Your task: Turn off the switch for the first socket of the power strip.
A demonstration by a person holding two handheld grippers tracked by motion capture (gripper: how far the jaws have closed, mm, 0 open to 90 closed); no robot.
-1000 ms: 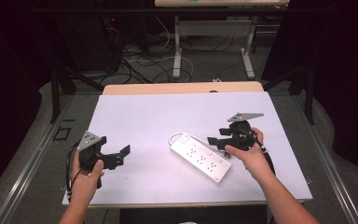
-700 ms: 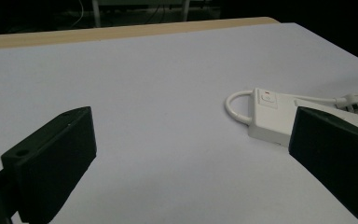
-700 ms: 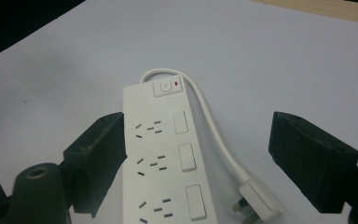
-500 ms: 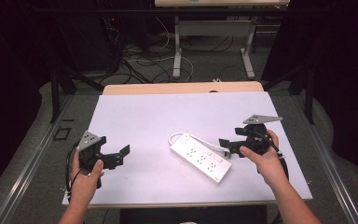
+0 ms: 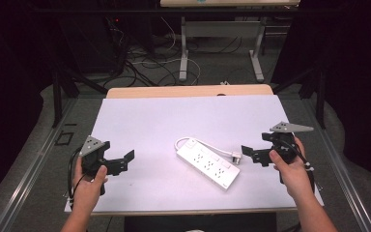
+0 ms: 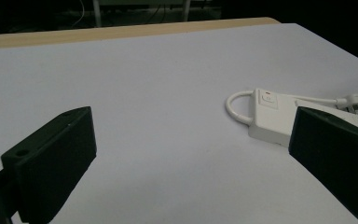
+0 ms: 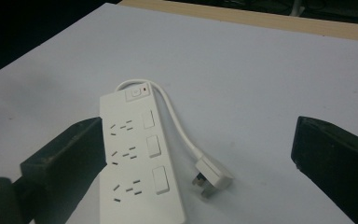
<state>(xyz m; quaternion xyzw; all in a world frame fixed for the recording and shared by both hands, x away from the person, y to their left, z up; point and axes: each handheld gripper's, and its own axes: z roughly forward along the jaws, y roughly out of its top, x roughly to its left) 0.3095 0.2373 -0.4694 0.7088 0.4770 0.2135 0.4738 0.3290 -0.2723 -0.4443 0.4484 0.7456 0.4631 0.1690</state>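
Observation:
A white power strip (image 5: 207,164) lies at an angle in the middle of the white table (image 5: 174,121). Its short cord loops back along it to a white plug (image 5: 235,155) lying flat beside it. My right gripper (image 5: 250,155) hovers to the right of the plug, clear of it. Its jaws have just been opening and stand wide with nothing between them. In the right gripper view the power strip (image 7: 140,163) and plug (image 7: 212,177) lie ahead on the table. My left gripper (image 5: 124,162) is open at the table's left, well apart from the power strip (image 6: 272,116).
A strip of bare wood (image 5: 188,91) shows along the table's far edge. Beyond it, on the dark floor, are tangled cables (image 5: 159,63) and the white legs of another desk (image 5: 183,43). White tabletop stretches between the left gripper and the power strip.
My right gripper has drawn away from the power strip toward the table's right edge, and its jaws have spread wider. The left gripper and the power strip have stayed put.

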